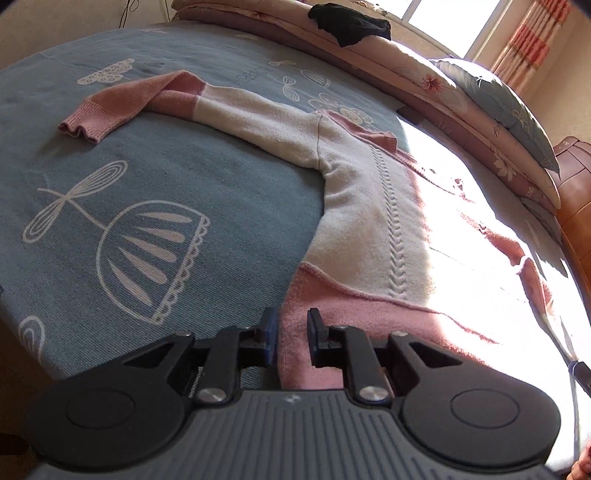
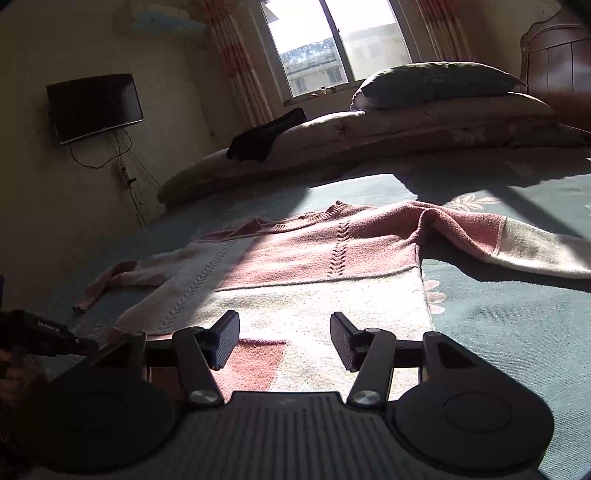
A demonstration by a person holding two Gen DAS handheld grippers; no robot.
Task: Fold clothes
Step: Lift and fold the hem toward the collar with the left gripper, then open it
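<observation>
A pink and cream knitted sweater (image 1: 369, 206) lies spread flat on the blue patterned bedspread (image 1: 147, 221). One sleeve (image 1: 122, 107) stretches away to the left, its pink cuff bent back. My left gripper (image 1: 292, 321) hovers at the left edge of the pink hem with a narrow gap between its jaws. Fabric shows in the gap, but the pads do not press on it. In the right wrist view my right gripper (image 2: 284, 325) stands open above the sweater (image 2: 314, 251) at its hem, with nothing held. The other sleeve (image 2: 517, 240) runs off to the right.
A folded floral quilt (image 1: 424, 74) with a pillow (image 1: 498, 107) and a black garment (image 1: 351, 22) lines the bed's far side. A wooden headboard (image 1: 576, 192) stands at the right. A wall television (image 2: 94, 105) and a bright window (image 2: 332, 44) are beyond.
</observation>
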